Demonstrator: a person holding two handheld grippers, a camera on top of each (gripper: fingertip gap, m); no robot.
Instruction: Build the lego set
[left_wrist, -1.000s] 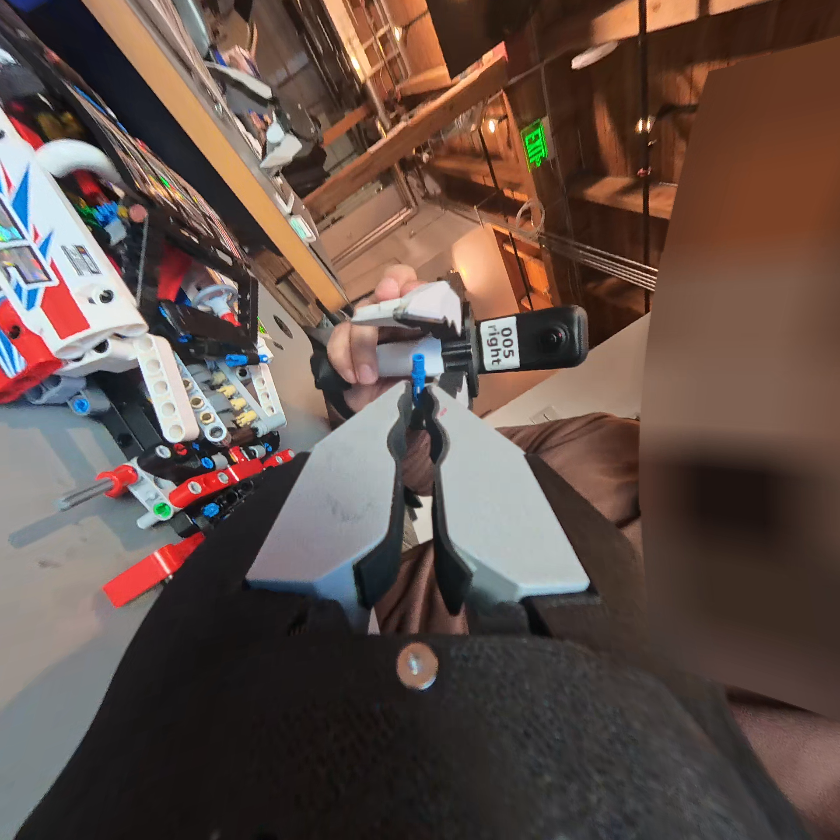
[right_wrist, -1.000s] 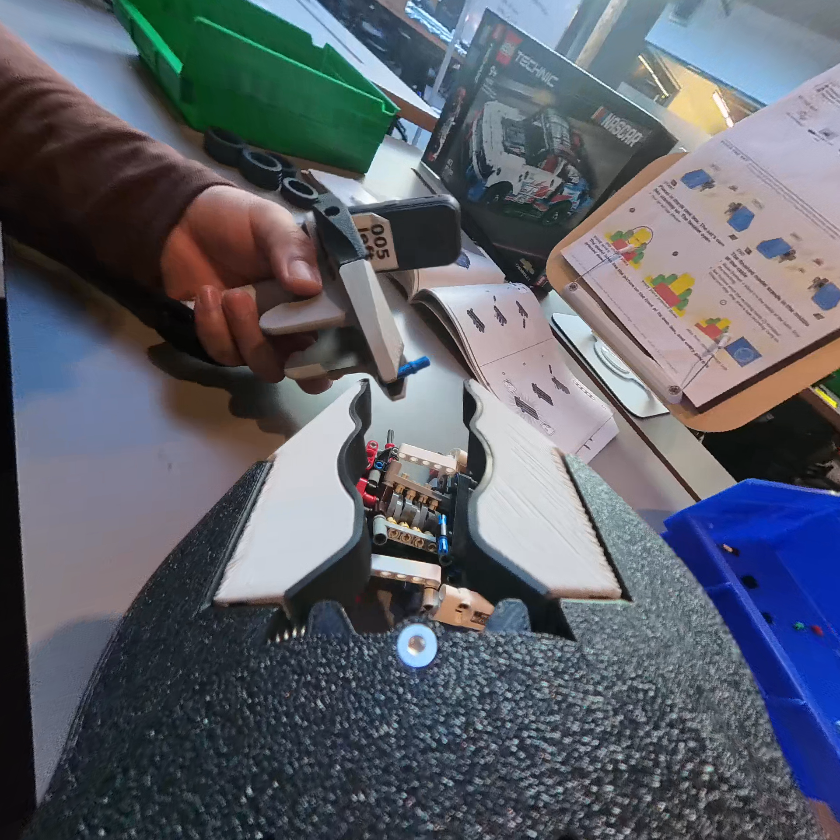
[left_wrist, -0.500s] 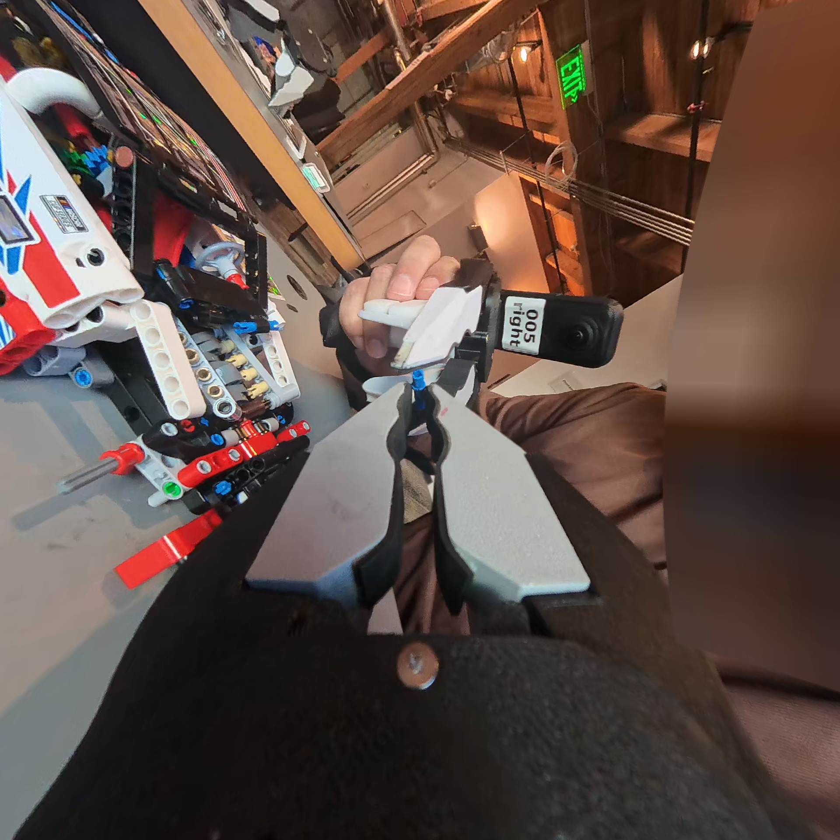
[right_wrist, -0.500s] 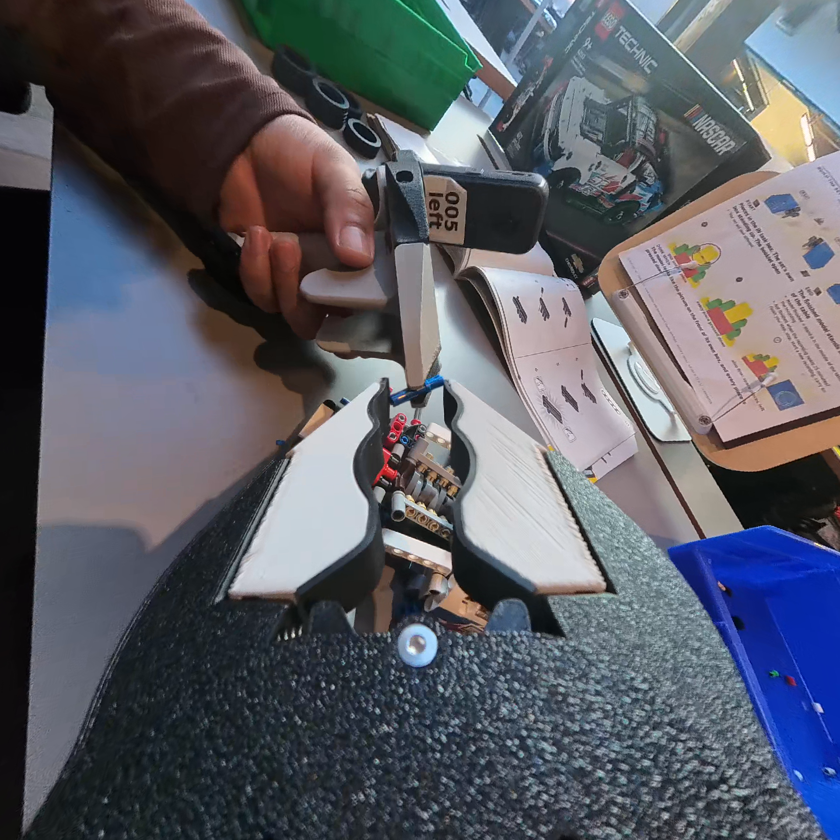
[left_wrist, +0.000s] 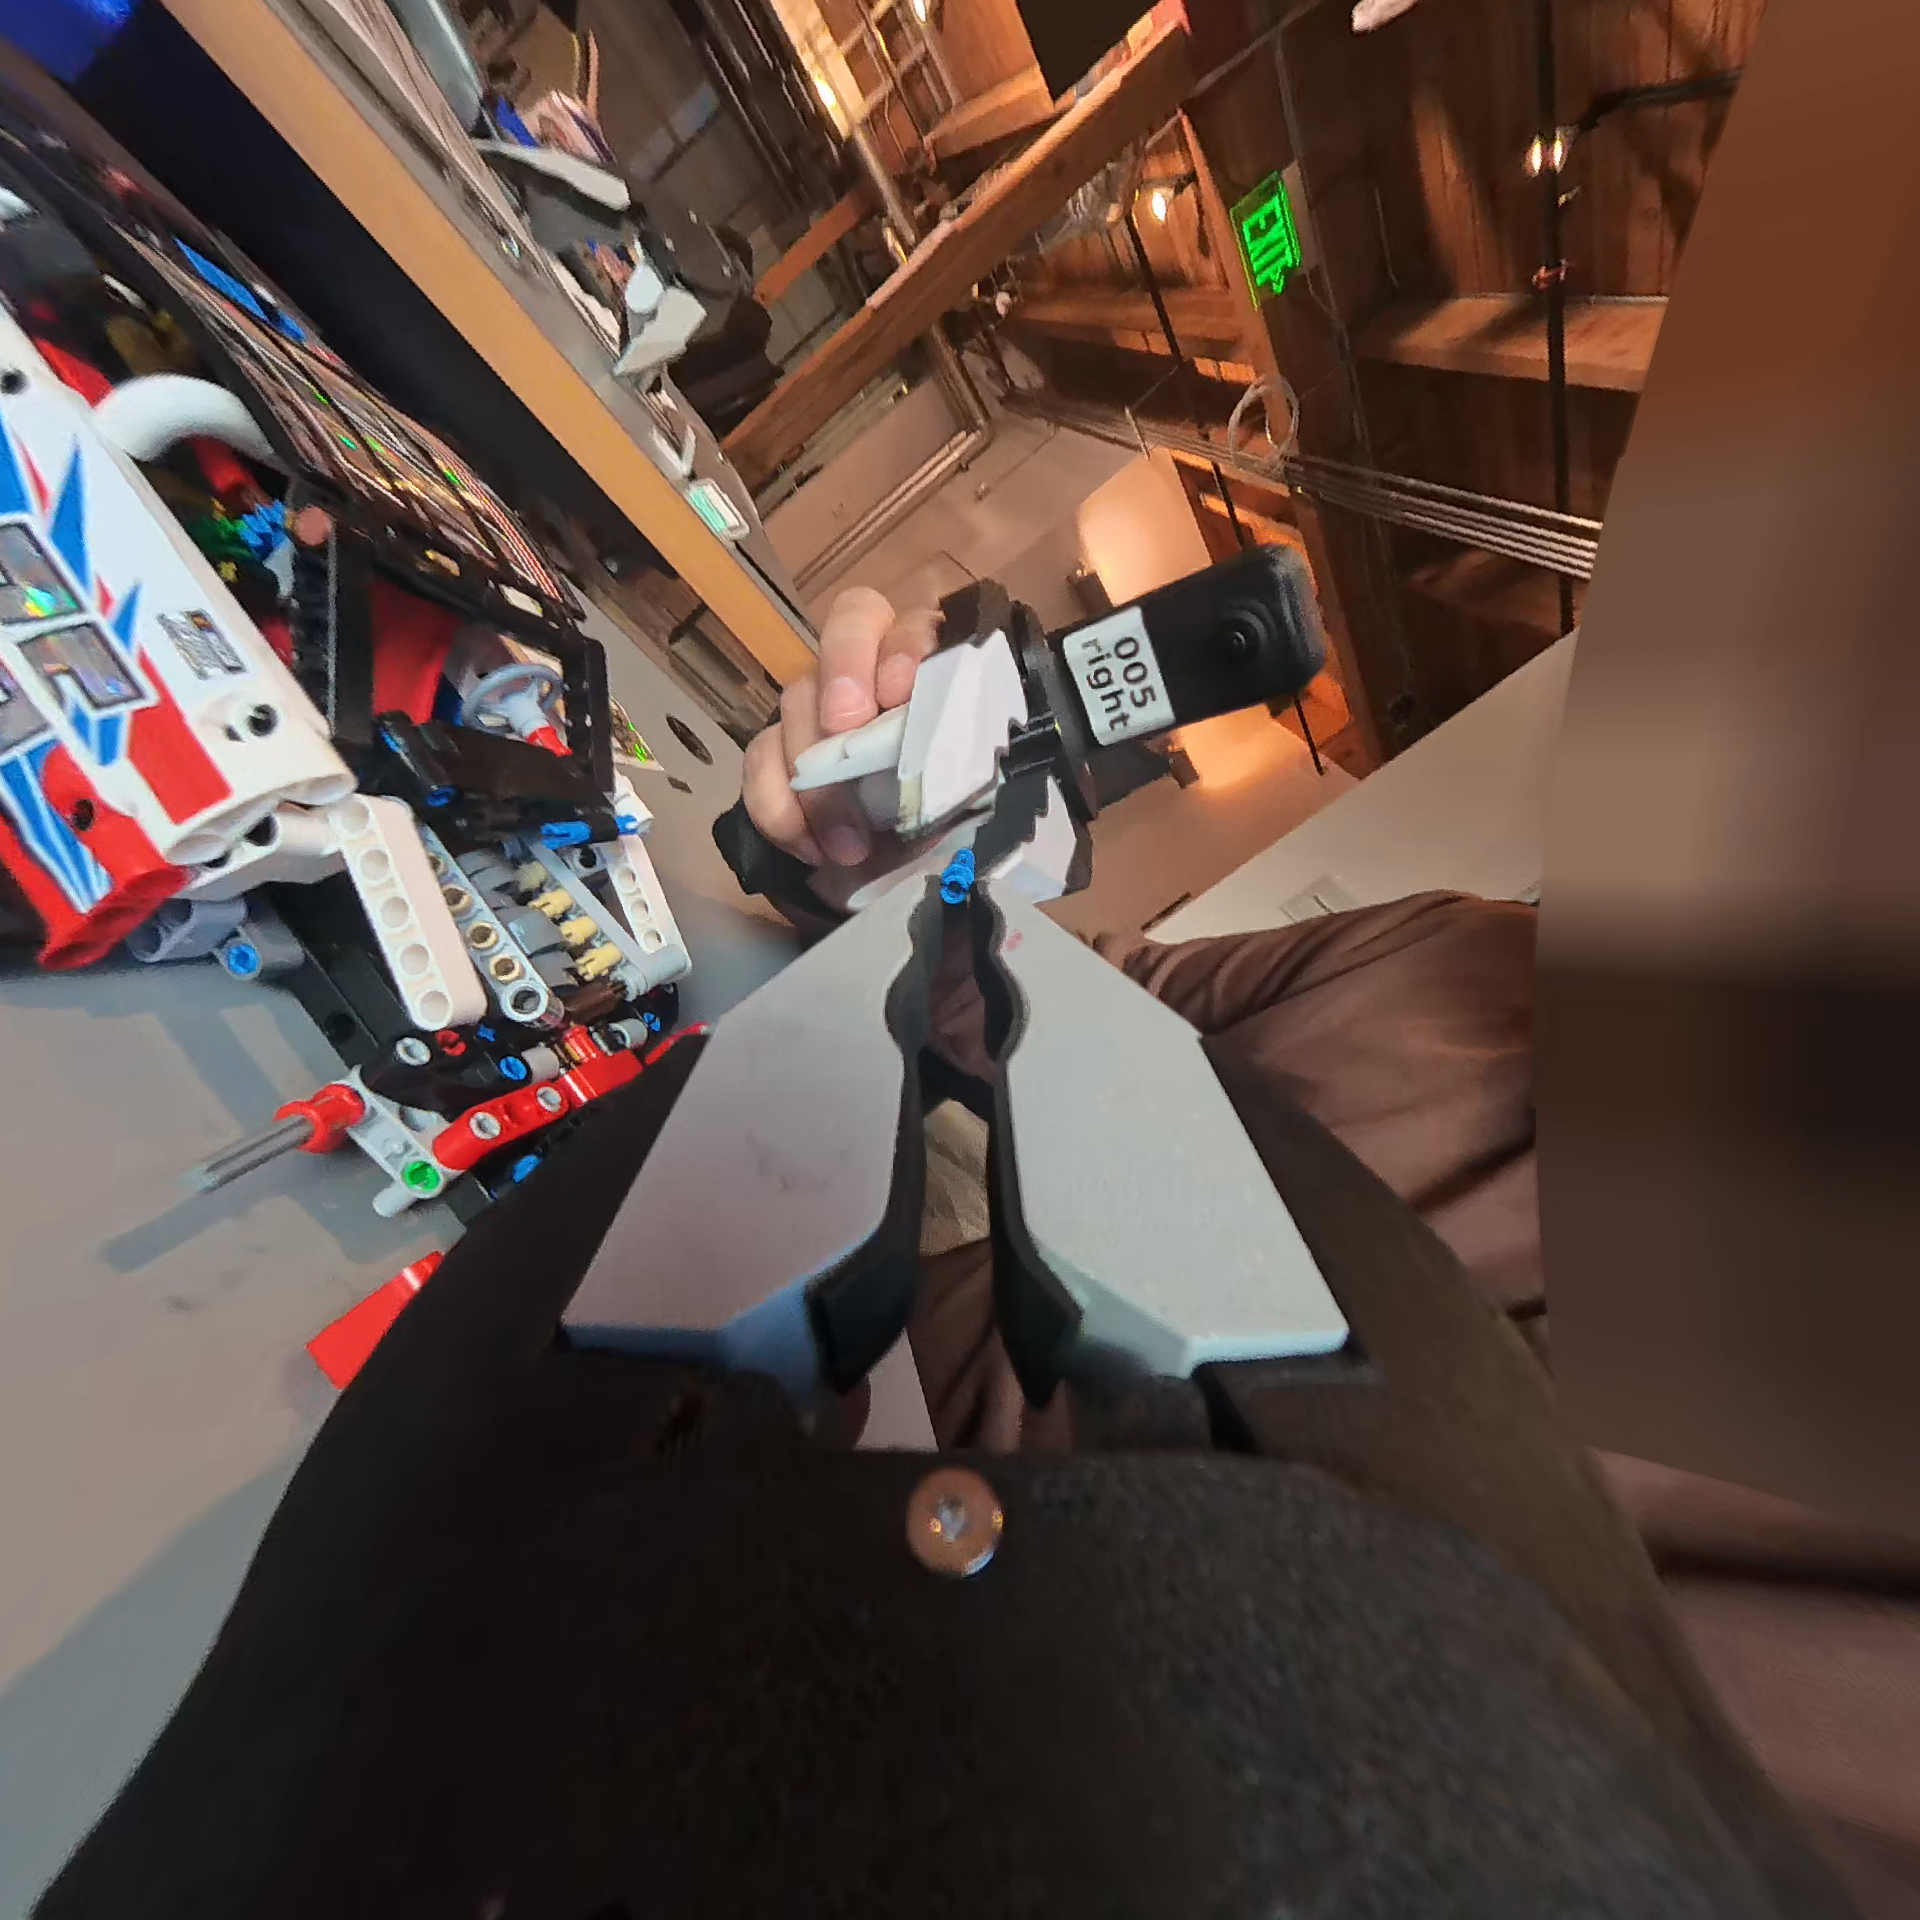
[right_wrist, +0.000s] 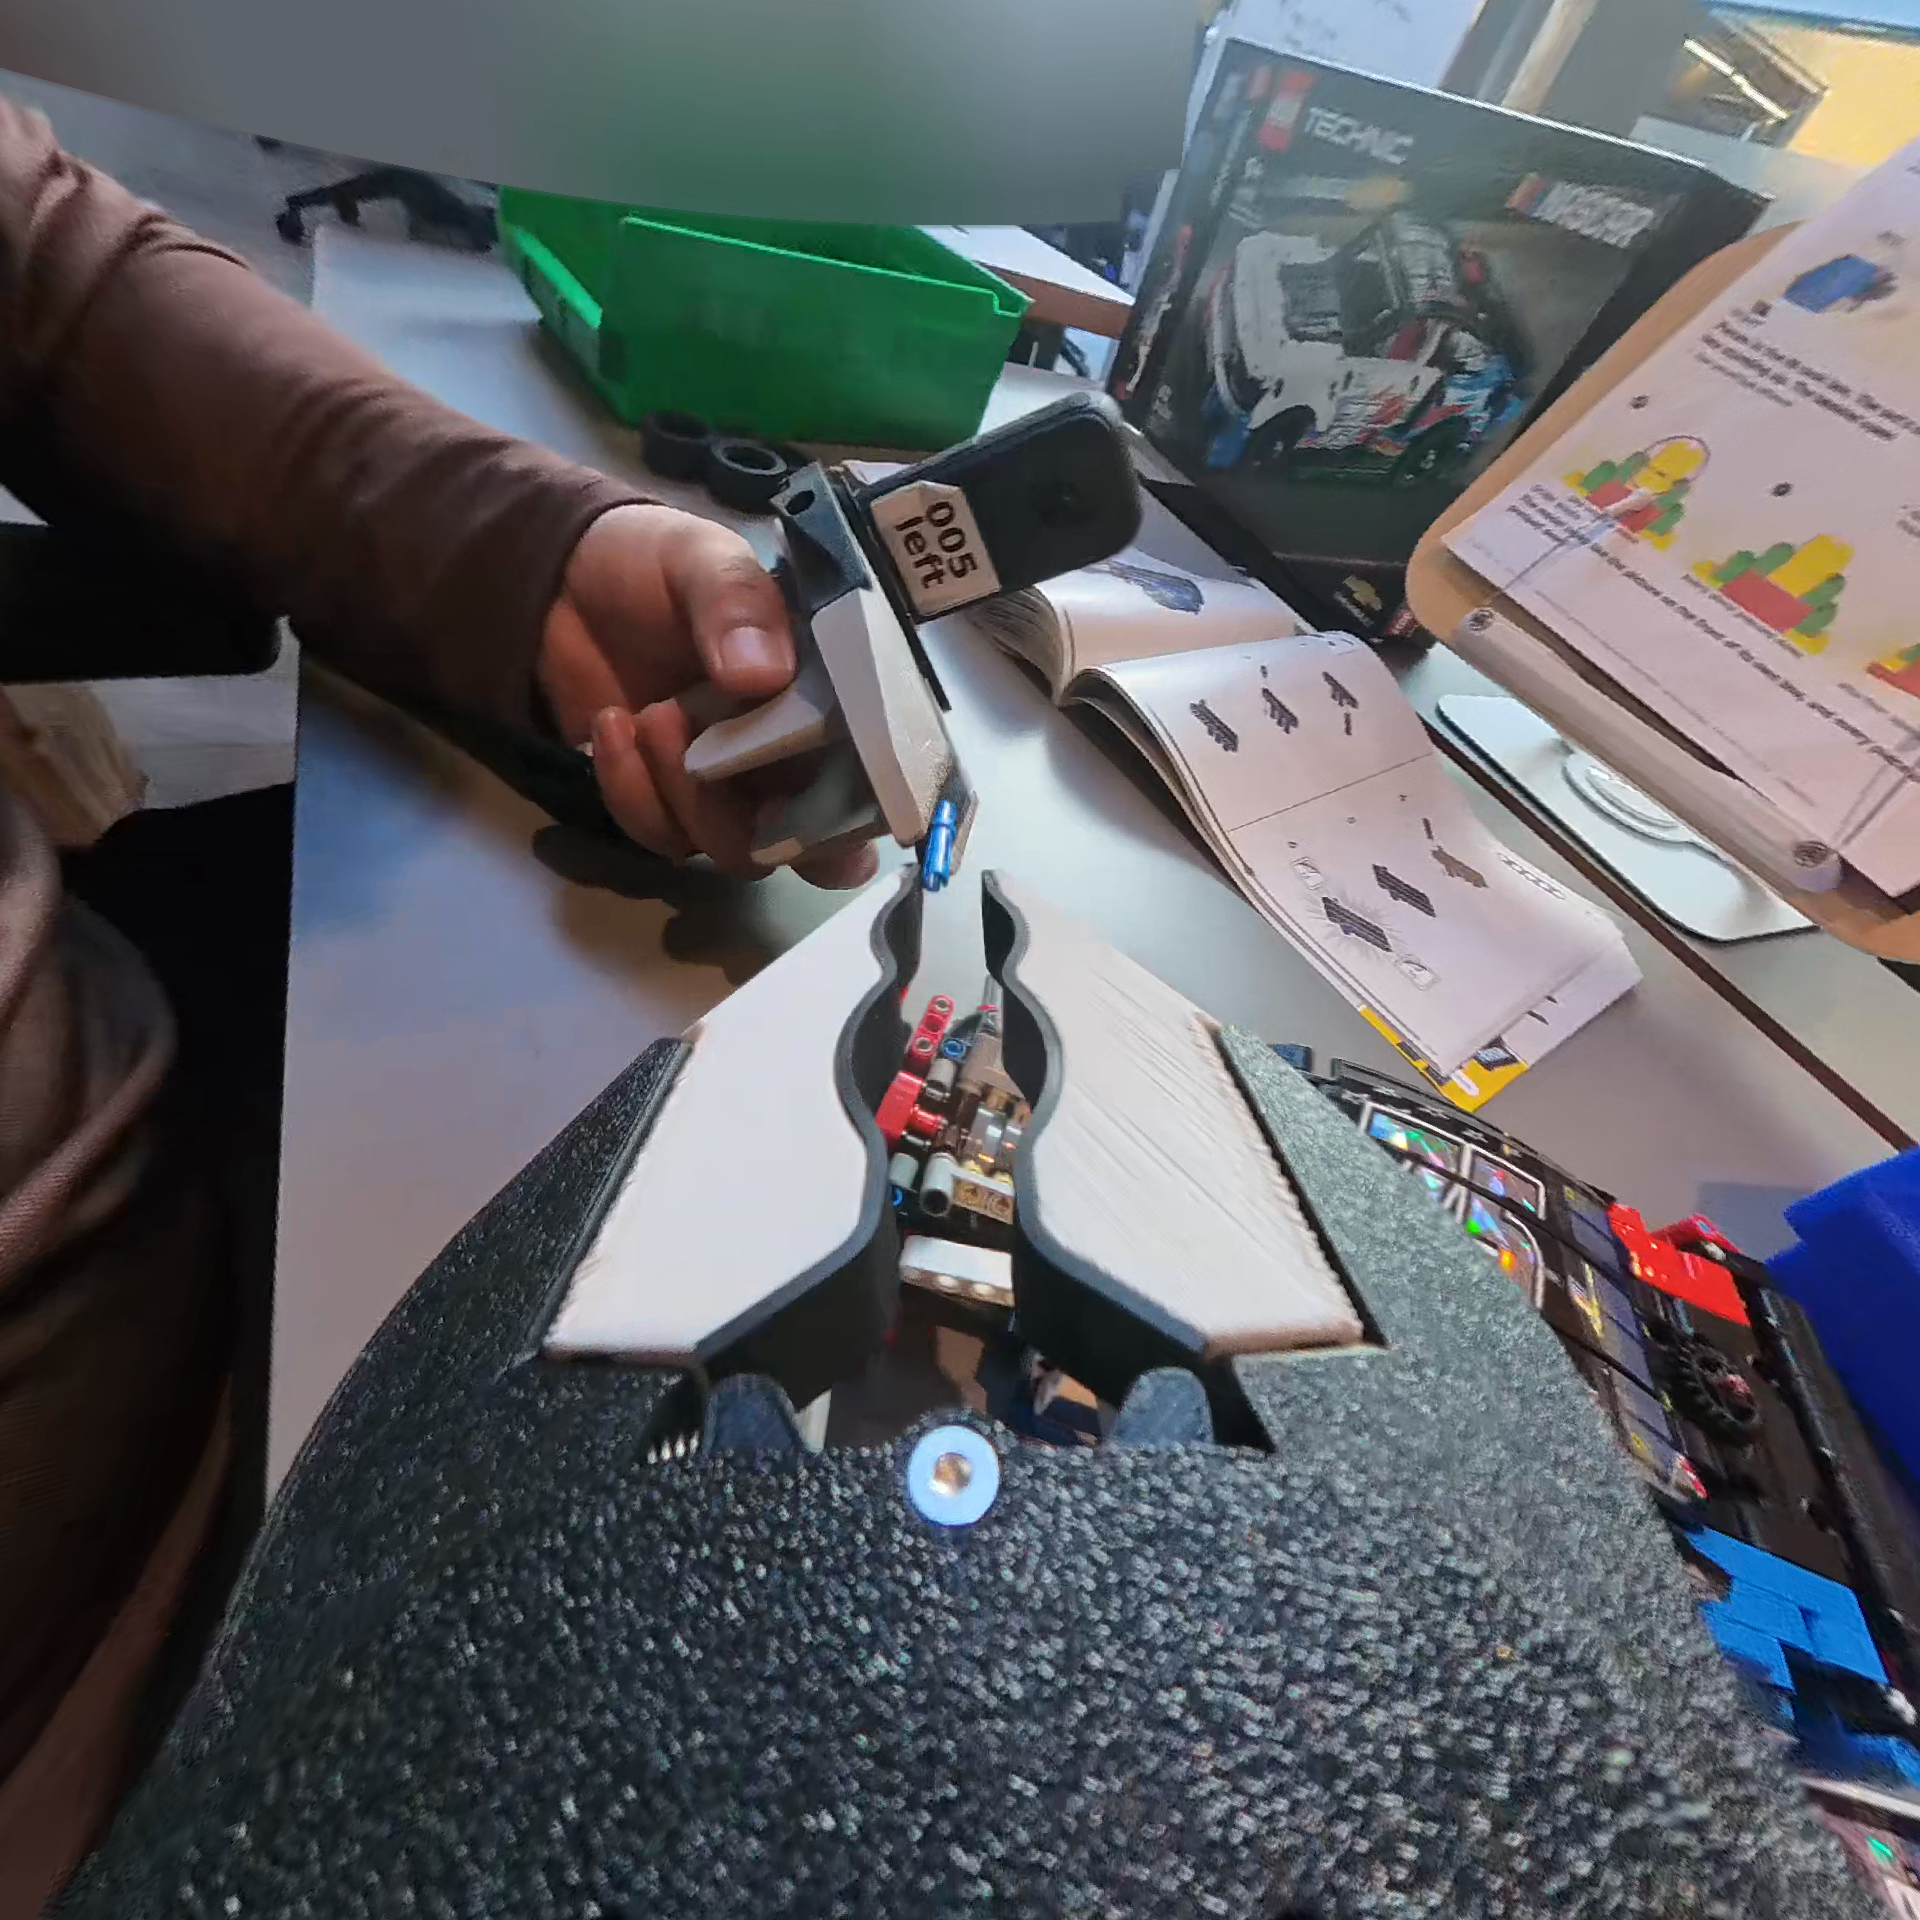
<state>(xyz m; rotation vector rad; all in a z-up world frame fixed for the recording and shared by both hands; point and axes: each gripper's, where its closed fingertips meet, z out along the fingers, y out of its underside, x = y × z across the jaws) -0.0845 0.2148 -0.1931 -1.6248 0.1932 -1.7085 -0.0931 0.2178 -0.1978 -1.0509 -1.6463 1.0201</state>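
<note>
- Blue pin (left_wrist: 957, 875): pinched at the very tips of the left tool (left_wrist: 961, 914), held in the air above the table (left_wrist: 125, 1122), just beyond the tips of the right tool (right_wrist: 948, 894).
- Left tool: pressed together on the pin; most of the pin sticks out past the tips.
- Right tool: spread a little, nothing between its fingers; the pin (right_wrist: 940, 844) sits just outside its left fingertip, not yet within the gap.
- Car model (left_wrist: 343, 831): part-built, resting on the table to the left, well apart from the pin.
- Step, as we judge it: handing or re-gripping the pin between tools before seating it in the model.
- Next move calls for bringing the pin squarely into the right tool's gap, then closing gently; a small round pin could twist or pop free.
- Booklet (right_wrist: 1320, 821) lies open beyond.
</note>
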